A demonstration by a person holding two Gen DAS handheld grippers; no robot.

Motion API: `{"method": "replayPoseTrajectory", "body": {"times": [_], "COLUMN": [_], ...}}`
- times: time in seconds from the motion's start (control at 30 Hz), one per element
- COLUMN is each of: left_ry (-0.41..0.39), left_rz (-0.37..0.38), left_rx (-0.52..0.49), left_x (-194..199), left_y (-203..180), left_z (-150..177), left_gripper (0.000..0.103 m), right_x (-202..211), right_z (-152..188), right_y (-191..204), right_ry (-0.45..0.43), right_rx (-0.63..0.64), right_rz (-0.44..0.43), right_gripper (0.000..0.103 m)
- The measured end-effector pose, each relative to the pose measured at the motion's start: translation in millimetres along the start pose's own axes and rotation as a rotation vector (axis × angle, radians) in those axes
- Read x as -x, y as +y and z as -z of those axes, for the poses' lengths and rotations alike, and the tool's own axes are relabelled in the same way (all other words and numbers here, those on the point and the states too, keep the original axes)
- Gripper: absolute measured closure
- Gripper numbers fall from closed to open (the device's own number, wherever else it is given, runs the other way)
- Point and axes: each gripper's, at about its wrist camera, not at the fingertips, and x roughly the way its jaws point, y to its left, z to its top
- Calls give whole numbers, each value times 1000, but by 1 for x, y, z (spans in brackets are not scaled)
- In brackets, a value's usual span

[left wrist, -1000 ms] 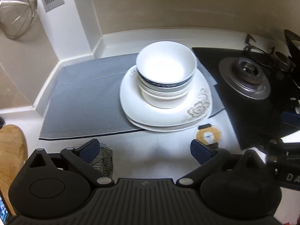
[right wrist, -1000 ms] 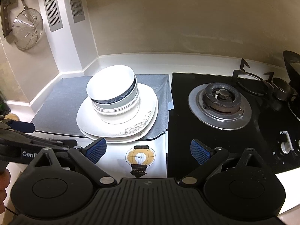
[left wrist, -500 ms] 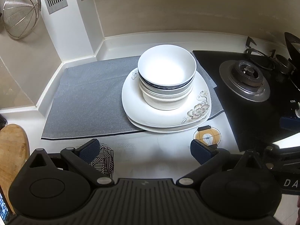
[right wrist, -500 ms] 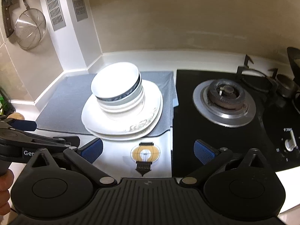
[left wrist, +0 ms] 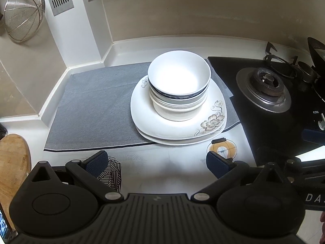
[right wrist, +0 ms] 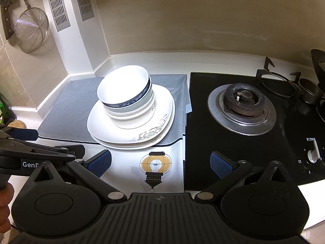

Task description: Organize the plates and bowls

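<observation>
A stack of white bowls [left wrist: 178, 85], the top one blue-banded, sits on stacked white floral plates [left wrist: 211, 124] on a grey mat [left wrist: 91, 109]. The stack also shows in the right wrist view [right wrist: 126, 93], on the plates [right wrist: 160, 130]. My left gripper [left wrist: 157, 160] is open and empty, above the counter in front of the stack. My right gripper [right wrist: 160, 162] is open and empty, in front and to the right of the stack. The left gripper's body shows at the left in the right wrist view [right wrist: 36, 152].
A black gas hob [right wrist: 241, 105] lies right of the mat, with a burner and knob [right wrist: 313, 154]. A wire strainer [right wrist: 31, 29] and cleaver hang on the left wall. A wooden board [left wrist: 12, 158] lies at the left. A bulb sticker [right wrist: 155, 165] marks the counter.
Both grippers have drawn back and risen a little from the stack, so the view has shifted. The dishes have not moved. Both grippers stay open.
</observation>
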Motion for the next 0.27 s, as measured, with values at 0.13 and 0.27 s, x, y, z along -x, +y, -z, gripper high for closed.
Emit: {"method": "replayPoseTrajectory", "body": {"times": [0.13,0.27], "left_ry": [-3,-17], "left_rz": [14,14], "left_rx": [-10,-34], "left_x": [-2,-5], "left_y": [-5,-11], "left_z": [-4,-9], "left_gripper": [0,0], "right_x": [3,2], "right_z": [-2,-8], "right_y": [-4,-11], "right_ry": [-22,-39], "right_rx": [-16,-37], "right_rz": [10,17], "right_gripper": [0,0]}}
